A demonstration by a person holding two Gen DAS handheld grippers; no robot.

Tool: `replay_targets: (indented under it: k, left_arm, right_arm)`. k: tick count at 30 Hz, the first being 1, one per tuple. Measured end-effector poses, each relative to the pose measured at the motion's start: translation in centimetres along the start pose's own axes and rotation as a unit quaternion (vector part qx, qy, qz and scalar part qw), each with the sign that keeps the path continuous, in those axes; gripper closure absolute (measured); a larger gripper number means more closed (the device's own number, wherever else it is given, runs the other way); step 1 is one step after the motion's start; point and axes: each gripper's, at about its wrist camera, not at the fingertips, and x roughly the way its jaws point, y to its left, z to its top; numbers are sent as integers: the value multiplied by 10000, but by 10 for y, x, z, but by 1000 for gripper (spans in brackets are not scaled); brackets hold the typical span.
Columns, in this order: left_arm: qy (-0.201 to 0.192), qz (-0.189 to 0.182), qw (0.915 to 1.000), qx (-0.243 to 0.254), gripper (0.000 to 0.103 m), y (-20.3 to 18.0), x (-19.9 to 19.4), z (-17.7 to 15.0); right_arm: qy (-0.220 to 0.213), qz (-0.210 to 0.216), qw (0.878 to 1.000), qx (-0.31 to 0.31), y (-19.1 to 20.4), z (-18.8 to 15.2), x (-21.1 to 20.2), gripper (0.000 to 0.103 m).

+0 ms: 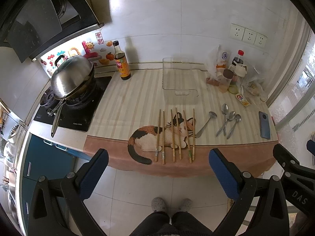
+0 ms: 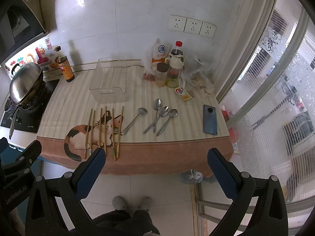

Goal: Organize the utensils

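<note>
Several wooden chopsticks [image 1: 173,135] lie side by side on a striped cloth with a cat picture; they also show in the right wrist view [image 2: 102,129]. Several metal spoons [image 1: 226,122] lie to their right, also seen in the right wrist view [image 2: 159,118]. A clear plastic bin [image 1: 179,80] stands behind them, also in the right wrist view [image 2: 109,78]. My left gripper [image 1: 158,169] is open and empty, held short of the counter's front edge. My right gripper [image 2: 156,167] is open and empty, likewise short of the edge.
A wok with lid [image 1: 72,76] sits on the stove at left. A sauce bottle [image 1: 122,62] stands by the wall. Bottles, jars and bags [image 2: 171,68] crowd the back right. A phone [image 2: 210,119] lies at the right edge. The person's slippered feet [image 1: 171,204] are below.
</note>
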Motion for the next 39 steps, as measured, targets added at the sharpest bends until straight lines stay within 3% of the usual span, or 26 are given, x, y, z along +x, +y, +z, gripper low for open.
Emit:
replay_targets:
  k: [39]
  left_arm:
    - [-28,-27,10000,5,0,-6,-4,4]
  right_arm:
    - [-23,0,10000,35,-7,-1,0,0]
